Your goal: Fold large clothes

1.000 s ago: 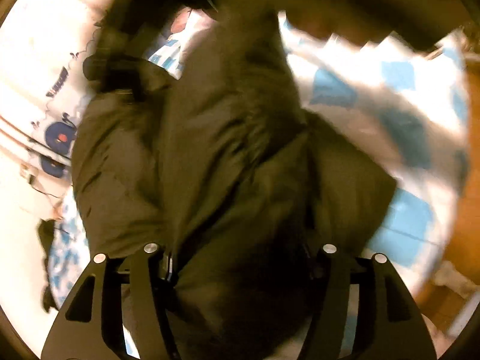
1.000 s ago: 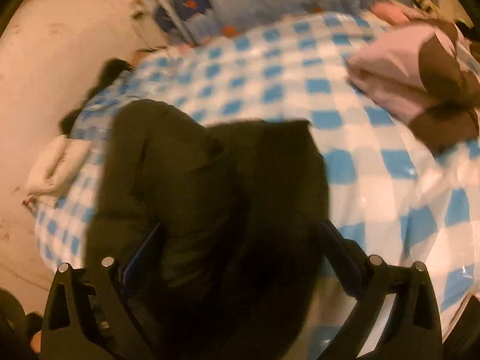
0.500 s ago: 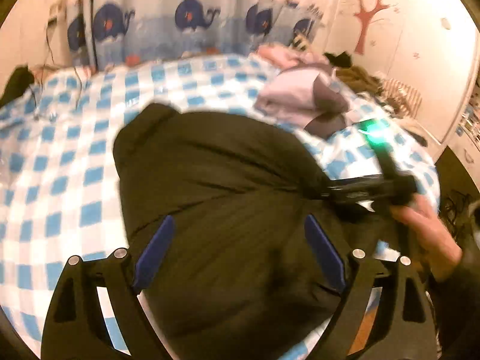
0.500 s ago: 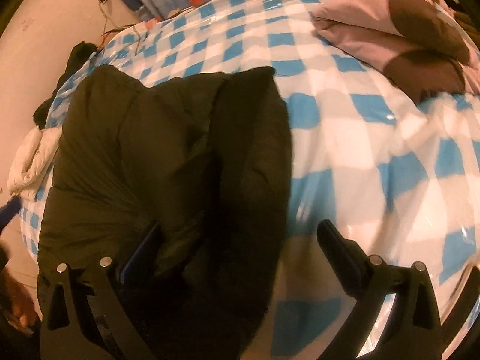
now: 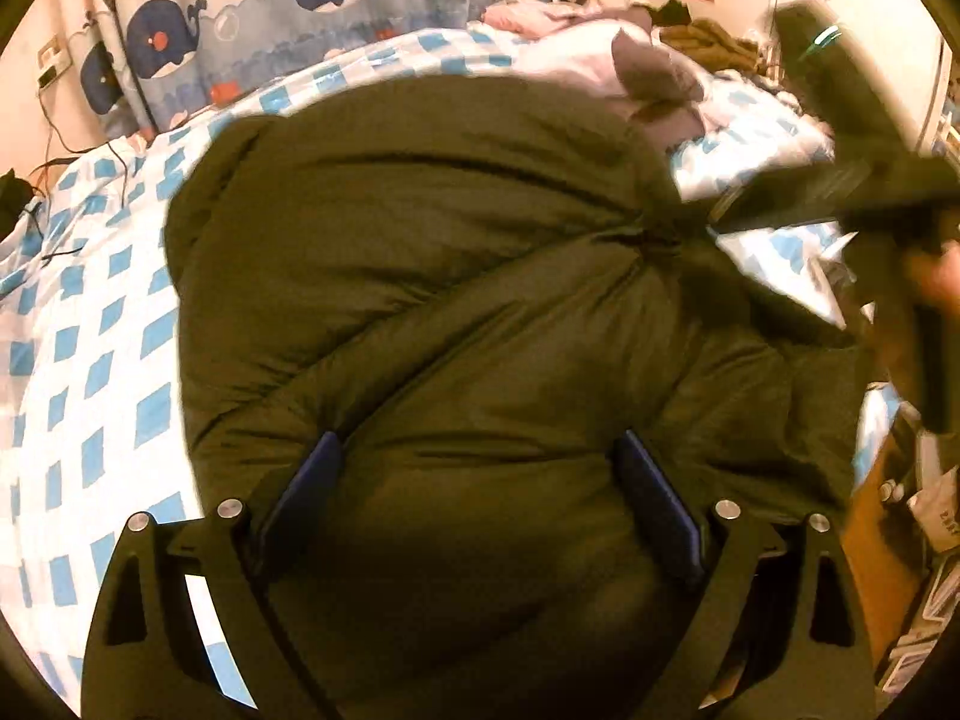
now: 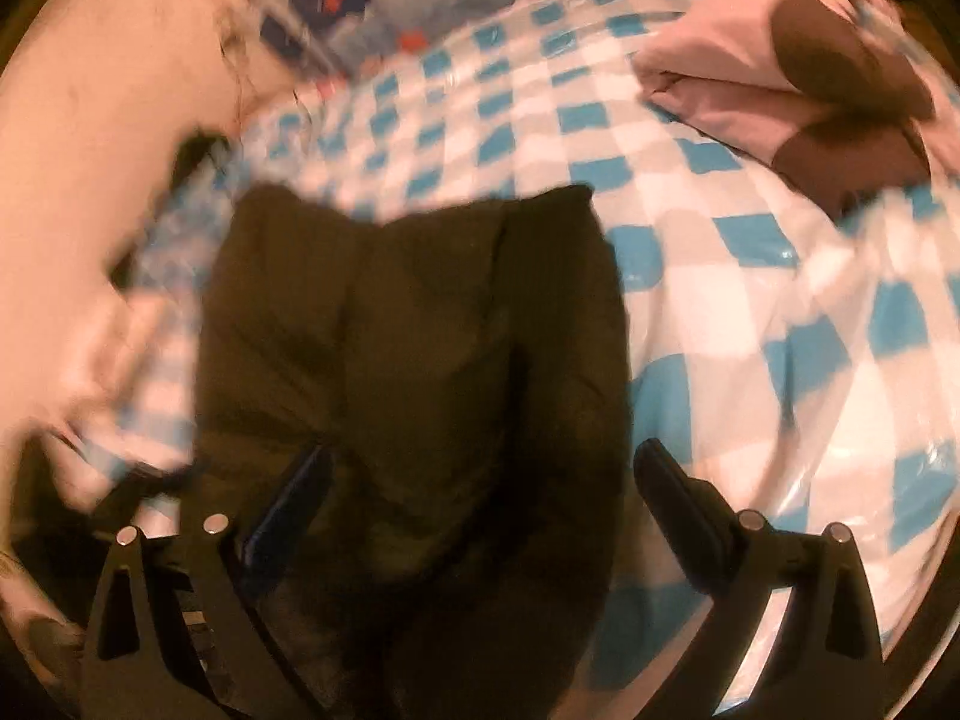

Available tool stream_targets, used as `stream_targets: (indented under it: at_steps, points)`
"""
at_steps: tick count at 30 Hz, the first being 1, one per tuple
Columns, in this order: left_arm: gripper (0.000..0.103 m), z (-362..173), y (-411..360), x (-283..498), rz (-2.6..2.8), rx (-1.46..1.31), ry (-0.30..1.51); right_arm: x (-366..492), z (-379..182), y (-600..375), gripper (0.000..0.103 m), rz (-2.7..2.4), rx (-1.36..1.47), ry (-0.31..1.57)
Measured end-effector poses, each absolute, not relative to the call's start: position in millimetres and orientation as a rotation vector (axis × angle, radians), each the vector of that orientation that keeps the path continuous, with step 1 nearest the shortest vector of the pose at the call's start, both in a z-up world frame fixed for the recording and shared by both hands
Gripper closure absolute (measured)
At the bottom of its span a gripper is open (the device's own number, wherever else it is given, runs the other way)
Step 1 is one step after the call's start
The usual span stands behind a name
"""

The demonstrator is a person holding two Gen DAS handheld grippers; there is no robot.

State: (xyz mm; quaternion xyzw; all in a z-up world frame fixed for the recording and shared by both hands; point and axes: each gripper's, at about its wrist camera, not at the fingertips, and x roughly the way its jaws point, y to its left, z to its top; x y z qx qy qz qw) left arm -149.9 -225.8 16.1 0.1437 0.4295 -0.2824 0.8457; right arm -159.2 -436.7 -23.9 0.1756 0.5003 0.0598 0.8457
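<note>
A dark olive puffy jacket lies bunched on a bed with a blue-and-white checked cover. My left gripper is open, its jaws wide apart over the jacket's near part. The jacket also shows in the right wrist view, folded into a long block. My right gripper is open, with the jacket between its spread fingers. The right gripper's body and the hand holding it appear blurred at the right of the left wrist view.
A folded pink and brown garment lies at the far right of the bed. A whale-print curtain hangs behind the bed. A pile of clothes sits at the back right. A cable runs along the left wall.
Both grippers let go of the jacket and now stand open over it. The left view swung up from the fabric to the whole bed. The right view is shifting, blurred.
</note>
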Motion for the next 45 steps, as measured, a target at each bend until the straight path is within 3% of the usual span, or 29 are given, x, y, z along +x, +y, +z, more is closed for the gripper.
stream_targets:
  at_steps: [5, 10, 15, 19, 22, 25, 32, 36, 37, 41, 45]
  points:
    - [0.014, 42.7, -136.4, -140.2, -0.485, 0.000, 0.873, -157.6, -58.8, -445.7, 0.006, 0.086, 0.434, 1.102]
    - [0.014, -36.0, -58.9, -79.5, -0.398, -0.448, 1.105, -164.2, -75.8, -447.0, 0.006, 0.102, 0.539, 1.107]
    - [0.014, -75.6, -75.5, -68.3, -0.610, -0.702, 1.158, -163.8, -91.2, -445.0, 0.006, 0.097, 0.620, 1.107]
    - [0.012, -60.6, -111.5, -70.3, -0.699, -0.551, 1.165, -168.8, -99.8, -447.2, 0.006, 0.119, 0.716, 1.076]
    - [0.026, -35.5, -122.1, -78.6, -0.699, -0.420, 1.112, -171.6, -99.5, -445.1, 0.006, 0.170, 0.763, 1.071]
    - [0.028, -26.6, -125.9, -76.3, -0.687, -0.349, 1.135, -174.4, -97.1, -459.6, 0.006, 0.235, 0.857, 1.089]
    - [0.008, -62.2, -123.2, -38.6, -0.691, -0.425, 1.304, -179.6, -100.3, -486.4, 0.006, 0.306, 0.985, 1.217]
    - [0.007, -69.3, -128.8, -33.2, -0.695, -0.435, 1.308, -170.3, -100.9, -468.8, 0.006, 0.370, 0.980, 1.303]
    - [0.010, -67.2, -131.4, -33.5, -0.692, -0.427, 1.296, -165.2, -101.6, -463.3, 0.006, 0.417, 1.013, 1.311]
    - [0.042, -46.2, -142.5, -38.3, -0.680, -0.331, 1.234, -155.9, -98.0, -448.4, 0.006, 0.508, 1.047, 1.272]
    - [0.053, -4.2, -147.0, -49.4, -0.663, -0.193, 1.161, -158.0, -79.6, -434.0, 0.006, 0.616, 1.063, 1.168]
